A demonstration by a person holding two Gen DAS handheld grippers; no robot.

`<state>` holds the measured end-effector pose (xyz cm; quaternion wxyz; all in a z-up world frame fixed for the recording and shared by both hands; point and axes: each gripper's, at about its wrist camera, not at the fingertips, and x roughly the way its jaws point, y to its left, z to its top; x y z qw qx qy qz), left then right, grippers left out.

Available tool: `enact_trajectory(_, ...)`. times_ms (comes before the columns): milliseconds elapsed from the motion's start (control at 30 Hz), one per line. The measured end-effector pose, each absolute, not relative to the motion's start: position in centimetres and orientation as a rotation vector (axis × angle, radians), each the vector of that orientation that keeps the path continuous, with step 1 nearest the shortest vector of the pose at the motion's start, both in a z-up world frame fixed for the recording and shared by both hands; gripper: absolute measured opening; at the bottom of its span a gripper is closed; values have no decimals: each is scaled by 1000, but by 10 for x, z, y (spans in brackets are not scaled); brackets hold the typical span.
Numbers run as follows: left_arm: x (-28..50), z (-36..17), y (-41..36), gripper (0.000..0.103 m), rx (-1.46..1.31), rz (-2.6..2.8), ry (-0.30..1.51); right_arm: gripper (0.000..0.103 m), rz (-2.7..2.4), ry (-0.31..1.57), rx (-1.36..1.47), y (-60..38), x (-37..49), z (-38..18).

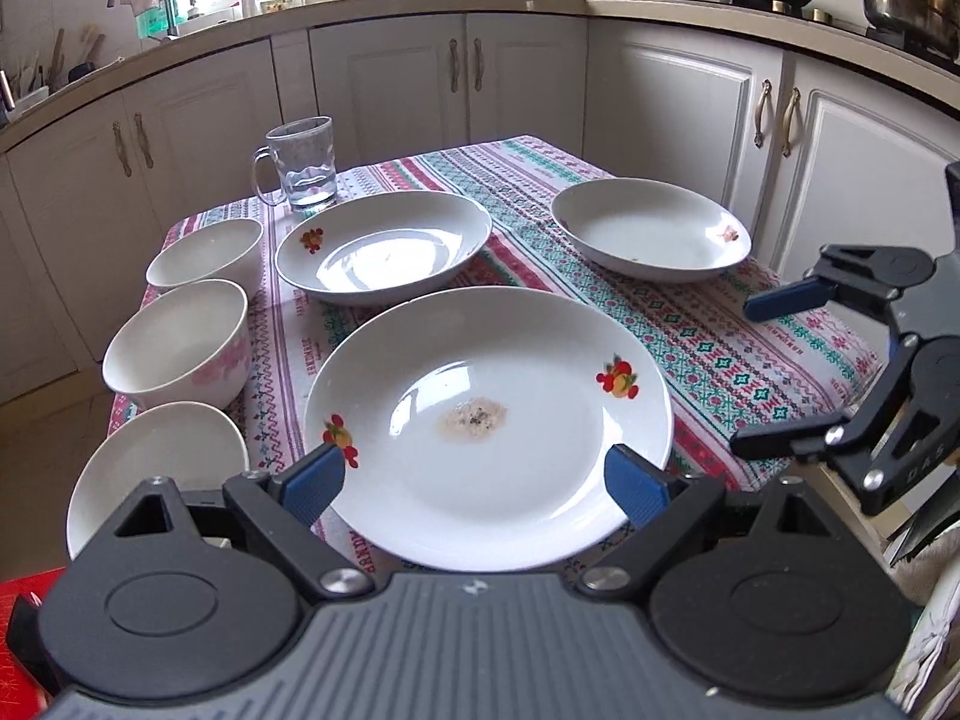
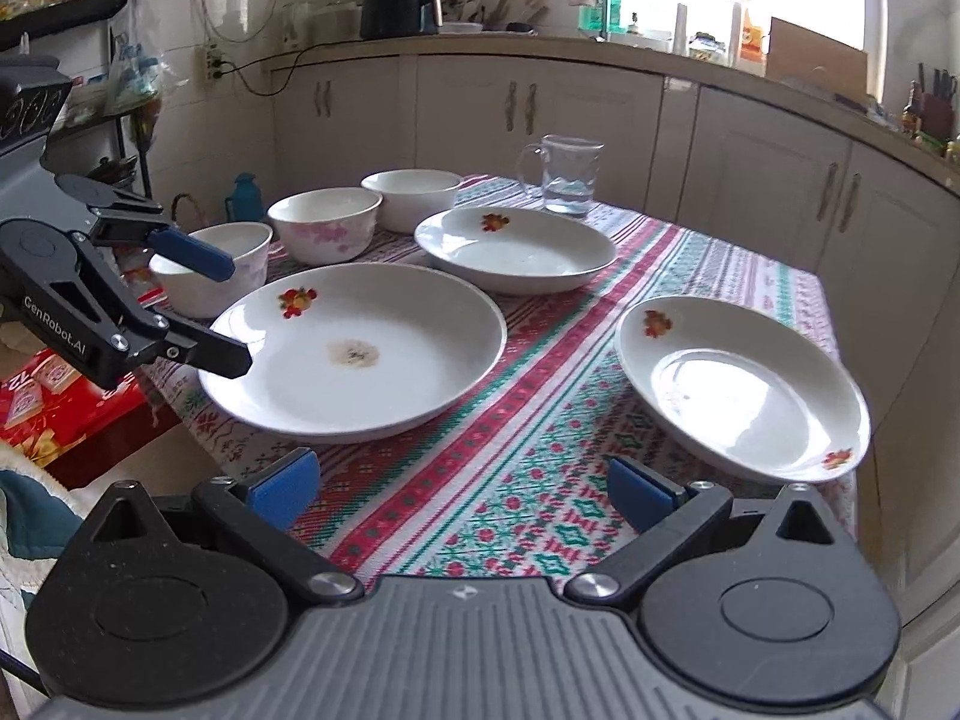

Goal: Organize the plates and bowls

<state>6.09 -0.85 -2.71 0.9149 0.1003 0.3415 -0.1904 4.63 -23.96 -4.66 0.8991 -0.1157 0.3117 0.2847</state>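
Three white plates with fruit decals lie on the patterned tablecloth (image 1: 750, 348). The large near plate (image 1: 486, 426) has a food stain in its middle; it also shows in the right wrist view (image 2: 354, 354). A second plate (image 1: 384, 246) lies behind it and a third (image 1: 651, 228) at the far right, near in the right wrist view (image 2: 744, 384). Three white bowls (image 1: 180, 342) stand in a row on the left edge. My left gripper (image 1: 477, 480) is open at the near plate's front rim, empty. My right gripper (image 2: 459, 492) is open above the cloth, empty.
A glass mug (image 1: 303, 162) with a little water stands at the table's far edge. White kitchen cabinets (image 1: 528, 84) ring the table. A red box (image 2: 54, 402) sits on the floor to the left of the table.
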Motion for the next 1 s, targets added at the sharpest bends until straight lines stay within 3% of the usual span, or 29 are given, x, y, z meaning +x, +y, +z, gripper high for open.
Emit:
enact_trajectory(500,103,-23,-2,93,258,-419,771,103,756,702,-255,-201,69,-81)
enact_trajectory(1000,162,-33,2,89,274,-461,905,103,817,639,-309,-189,75,-88)
